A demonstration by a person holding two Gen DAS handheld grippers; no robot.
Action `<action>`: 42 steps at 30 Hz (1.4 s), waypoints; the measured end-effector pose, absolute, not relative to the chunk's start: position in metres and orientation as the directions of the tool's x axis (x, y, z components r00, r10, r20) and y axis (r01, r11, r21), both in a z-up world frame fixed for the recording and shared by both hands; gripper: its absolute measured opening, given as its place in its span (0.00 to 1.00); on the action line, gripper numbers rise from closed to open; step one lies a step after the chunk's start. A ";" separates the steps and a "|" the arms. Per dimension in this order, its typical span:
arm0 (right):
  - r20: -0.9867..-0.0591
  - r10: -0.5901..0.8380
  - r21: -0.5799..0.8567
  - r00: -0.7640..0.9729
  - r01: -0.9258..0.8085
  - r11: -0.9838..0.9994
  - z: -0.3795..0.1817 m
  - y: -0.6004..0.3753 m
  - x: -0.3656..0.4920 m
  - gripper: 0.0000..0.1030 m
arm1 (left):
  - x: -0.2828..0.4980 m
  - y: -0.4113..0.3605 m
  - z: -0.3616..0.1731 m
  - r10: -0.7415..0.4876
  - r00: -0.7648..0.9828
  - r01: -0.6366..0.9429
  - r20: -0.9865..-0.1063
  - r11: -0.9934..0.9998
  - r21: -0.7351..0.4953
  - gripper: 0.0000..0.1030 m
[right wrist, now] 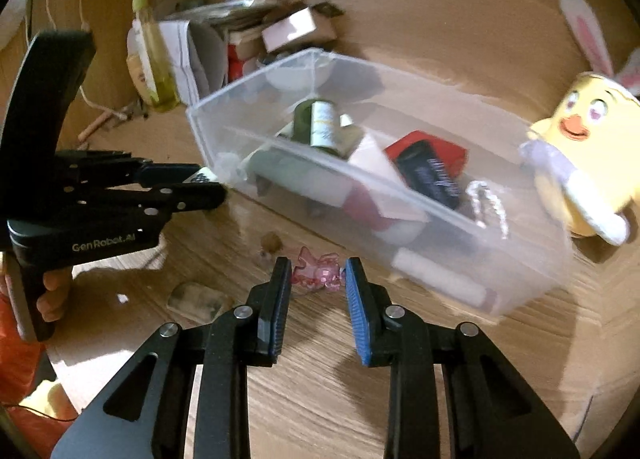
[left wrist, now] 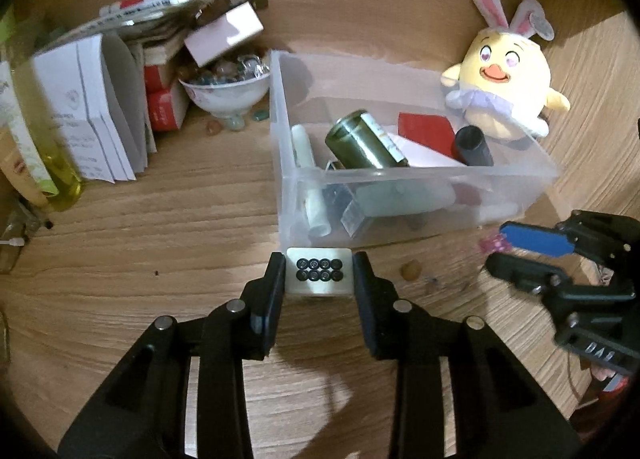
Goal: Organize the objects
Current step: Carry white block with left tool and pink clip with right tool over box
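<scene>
Between the fingers of the left gripper sat a white mahjong tile, its face marked with eight dark circles; both pads pressed its sides, so the jaws were clamped on it. This gripper was held low and roughly level, pointing at the near wall of the clear plastic bin, with the tile just short of that wall. In the right wrist view the same gripper came in from the left with a hand on its grip.

To the right, the right gripper was angled down toward the wooden tabletop, its blue-padded fingers apart on either side of a pink translucent clip. Motion blur left it unclear whether the pads touched the clip; it appeared to lie loose between them.

The bin stood near both tools and held a green can, a black cylinder, a red card and a white tube. A small brown pebble lay on the tabletop between the two grippers. A yellow plush chick leaned at the bin's far right corner. Left of the bin, well apart from the grippers, stood a bowl of stones, stacked boxes and leaflets. Open tabletop lay before and left of the left gripper.
</scene>
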State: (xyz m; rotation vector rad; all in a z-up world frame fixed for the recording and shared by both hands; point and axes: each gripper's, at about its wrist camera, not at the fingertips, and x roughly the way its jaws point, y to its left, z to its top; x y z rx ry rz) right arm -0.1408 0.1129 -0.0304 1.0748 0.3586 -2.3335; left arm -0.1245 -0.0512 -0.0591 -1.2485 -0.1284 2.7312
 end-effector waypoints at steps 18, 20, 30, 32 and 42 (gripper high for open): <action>-0.631 -0.401 0.028 -0.664 0.497 -0.868 0.025 0.162 -0.122 0.24 | -0.089 -0.026 -0.004 0.147 -0.757 -0.097 -0.636 -0.989 -0.113 0.32; -0.615 -0.404 0.027 -0.677 0.494 -0.869 0.032 0.166 -0.120 0.24 | -0.086 -0.023 0.004 0.143 -0.773 -0.098 -0.618 -0.989 -0.107 0.32; -0.550 -0.403 0.042 -0.731 0.458 -0.888 0.059 0.186 -0.125 0.24 | -0.081 -0.017 0.033 0.139 -0.826 -0.094 -0.546 -0.990 -0.109 0.32; -0.535 -0.397 0.033 -0.746 0.451 -0.892 0.065 0.188 -0.126 0.24 | -0.083 -0.018 0.037 0.140 -0.831 -0.093 -0.539 -0.989 -0.112 0.32; -0.485 -0.409 0.045 -0.773 0.445 -0.894 0.086 0.190 -0.143 0.24 | -0.098 -0.022 0.051 0.132 -0.849 -0.085 -0.512 -0.990 -0.114 0.32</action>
